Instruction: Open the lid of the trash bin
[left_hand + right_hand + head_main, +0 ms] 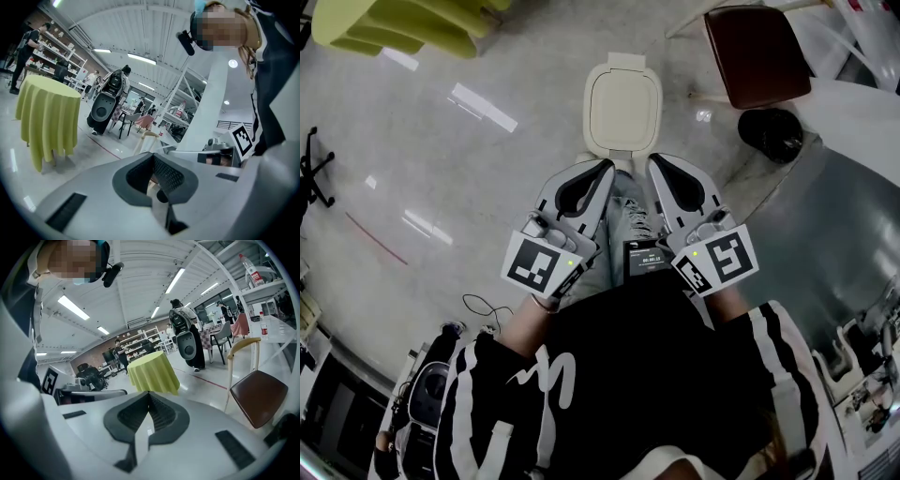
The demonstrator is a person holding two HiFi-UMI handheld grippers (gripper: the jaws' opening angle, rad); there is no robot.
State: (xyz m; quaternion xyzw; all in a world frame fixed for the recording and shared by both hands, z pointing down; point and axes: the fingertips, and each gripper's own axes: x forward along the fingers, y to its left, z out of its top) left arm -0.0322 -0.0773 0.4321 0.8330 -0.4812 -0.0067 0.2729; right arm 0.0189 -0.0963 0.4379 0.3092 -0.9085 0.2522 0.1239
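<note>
Hovering near the shut trash bin, left tongs and right tongs are closed.

Big hall, arched white ceiling w/ long strip lights. Floor grey, glossy, w/ light reflections and a thin red line across it. Round table under yellow-green cloth hanging nearly to floor. Chair w/ brown seat, pale frame, well apart from it. Open shelving along far side. Black office-chair base at left edge of head view.
</note>
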